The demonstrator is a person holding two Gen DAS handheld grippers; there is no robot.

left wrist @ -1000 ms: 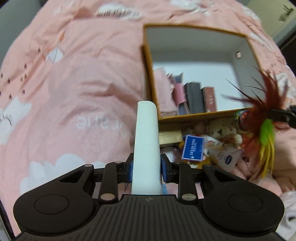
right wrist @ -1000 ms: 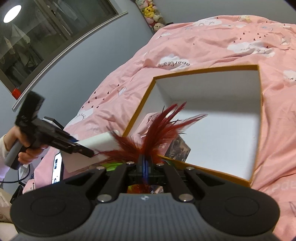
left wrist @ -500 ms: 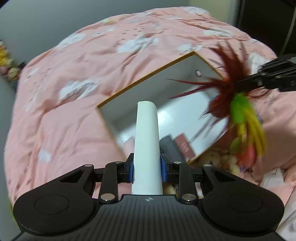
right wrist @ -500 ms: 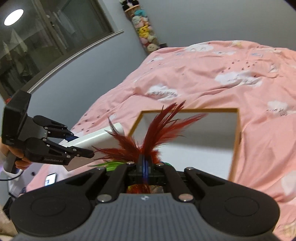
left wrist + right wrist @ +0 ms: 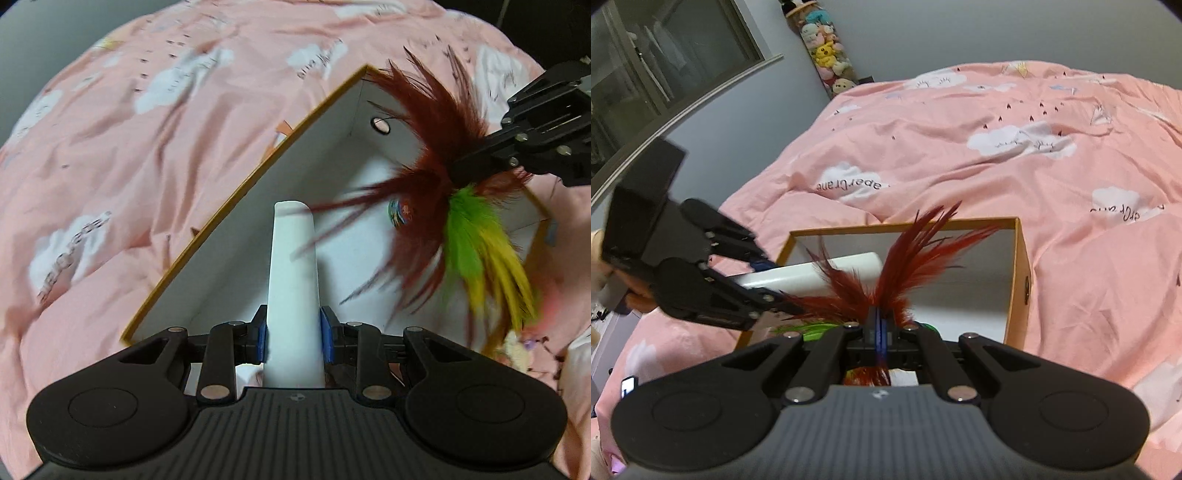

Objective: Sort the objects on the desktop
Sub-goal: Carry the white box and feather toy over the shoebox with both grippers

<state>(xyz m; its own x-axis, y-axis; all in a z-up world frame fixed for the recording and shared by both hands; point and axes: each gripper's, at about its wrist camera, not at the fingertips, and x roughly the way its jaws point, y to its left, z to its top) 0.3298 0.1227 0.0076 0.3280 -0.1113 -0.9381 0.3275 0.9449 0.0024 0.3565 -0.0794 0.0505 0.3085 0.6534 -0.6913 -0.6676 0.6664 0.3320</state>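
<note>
The left gripper [image 5: 293, 334] has its fingers closed firmly on the flanks of a long white rounded plastic block [image 5: 293, 280], which points forward over the near edge of the open white cardboard box with an orange rim [image 5: 236, 192] that sits on the bed's pink cloud-print quilt [image 5: 129, 147]. The right gripper [image 5: 881, 332] has its fingers pressed almost together on the stem of a feather toy with dark red, green and yellow plumes [image 5: 443, 199], hanging it above the right part of the box; in the right wrist view the red plumes fan up in front of the box's far wall [image 5: 967, 280]. The step in hand appears to be lowering both things into the box. To do it well, the white block should be carried further in, past the rim, and tipped down so it lies flat on the floor of the box before the fingers part. The feathers already brush across the block's tip, so the two hands are best kept apart, one releasing first. The feather toy is light and springy; it should be lowered deep before release so the plumes do not catch on the rim.
</note>
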